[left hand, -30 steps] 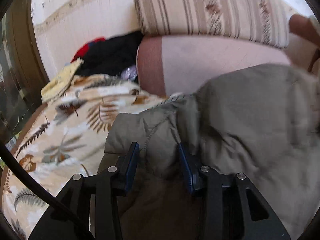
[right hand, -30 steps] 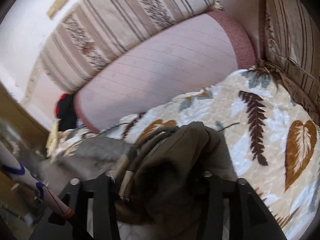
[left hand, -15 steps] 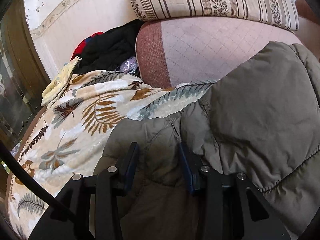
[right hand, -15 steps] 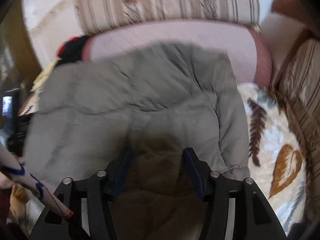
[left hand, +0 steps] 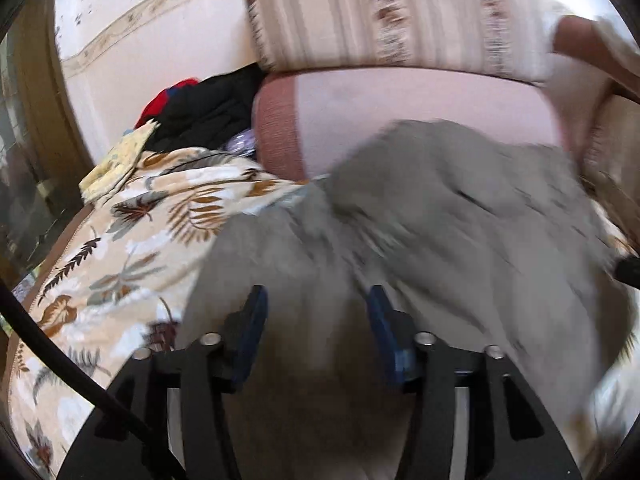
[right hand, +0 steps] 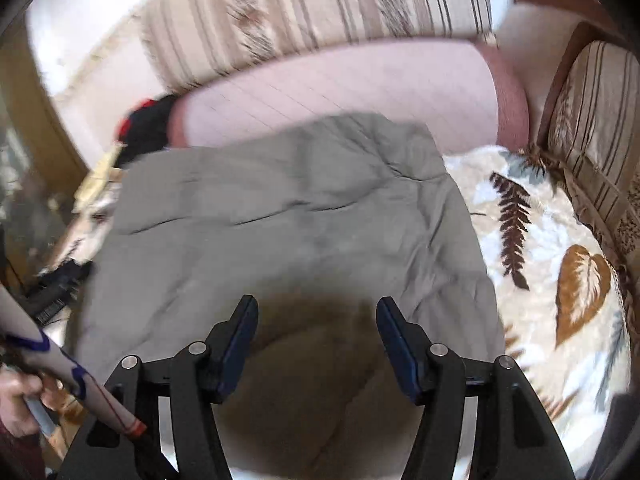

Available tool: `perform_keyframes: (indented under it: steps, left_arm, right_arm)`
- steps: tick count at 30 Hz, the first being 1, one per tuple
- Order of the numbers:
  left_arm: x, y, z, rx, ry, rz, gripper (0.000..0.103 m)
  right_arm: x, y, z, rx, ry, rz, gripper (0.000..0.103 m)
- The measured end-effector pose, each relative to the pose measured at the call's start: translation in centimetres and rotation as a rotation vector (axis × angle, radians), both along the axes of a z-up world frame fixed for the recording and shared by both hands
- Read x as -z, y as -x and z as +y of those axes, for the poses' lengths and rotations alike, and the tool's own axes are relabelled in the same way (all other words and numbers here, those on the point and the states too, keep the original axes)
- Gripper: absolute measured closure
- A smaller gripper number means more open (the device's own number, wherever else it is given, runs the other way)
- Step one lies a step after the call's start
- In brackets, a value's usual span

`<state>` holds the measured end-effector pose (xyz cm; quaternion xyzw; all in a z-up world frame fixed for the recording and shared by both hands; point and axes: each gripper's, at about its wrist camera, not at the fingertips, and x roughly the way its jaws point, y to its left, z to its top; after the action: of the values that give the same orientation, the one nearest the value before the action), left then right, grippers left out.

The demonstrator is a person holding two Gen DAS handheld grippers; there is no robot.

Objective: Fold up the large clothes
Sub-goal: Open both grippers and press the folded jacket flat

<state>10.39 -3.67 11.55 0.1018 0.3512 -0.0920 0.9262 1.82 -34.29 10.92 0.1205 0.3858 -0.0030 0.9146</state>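
Observation:
A grey-green padded jacket (left hand: 460,208) lies spread on the sofa's leaf-patterned cover (left hand: 120,248), its far edge against a pink bolster (left hand: 400,104). My left gripper (left hand: 314,308) hovers over the jacket's near left part. Its jaws are opening, the fabric lies loose between and under them, and the blue pads do not press on it. In the right wrist view the jacket (right hand: 288,208) lies flat with a darker lining fold nearest me. My right gripper (right hand: 316,316) hangs over that fold, jaws opening, pads clear of the cloth.
A striped cushion (left hand: 380,16) rests on the bolster. Dark and red clothes (left hand: 200,108) are piled at the sofa's left end beside a yellow cloth (left hand: 116,160). Another striped cushion (right hand: 592,120) stands at the right end. A hand (right hand: 16,404) shows at lower left.
Both grippers have let go of the jacket and their jaws have spread wider. The jacket, bunched a second ago, now lies spread flat. The left view has slid sideways and blurred.

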Motion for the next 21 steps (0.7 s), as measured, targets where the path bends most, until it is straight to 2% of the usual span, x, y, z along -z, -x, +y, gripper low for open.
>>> perform_keyframes:
  steps: [2, 6, 10, 15, 21]
  left_arm:
    - [0.6, 2.6, -0.2, -0.002, -0.009, -0.005, 0.042]
    - [3.0, 4.4, -0.3, -0.043, -0.01, 0.0, 0.042]
    - [4.2, 4.0, -0.5, -0.042, -0.019, -0.014, 0.04]
    - [5.8, 2.7, 0.3, -0.052, 0.046, 0.027, 0.032]
    - [6.3, 2.0, 0.4, -0.047, 0.047, 0.033, 0.027]
  right_arm:
    - [-0.3, 3.0, 1.9, -0.026, 0.021, -0.044, 0.036]
    - [1.5, 5.0, 3.7, -0.021, 0.056, -0.084, 0.036]
    - [4.3, 3.3, 4.2, -0.03, 0.067, -0.026, 0.038]
    - [6.7, 1.9, 3.6, -0.04, 0.017, 0.032, 0.037]
    - [7.9, 1.1, 4.2, -0.047, 0.057, 0.049, 0.035]
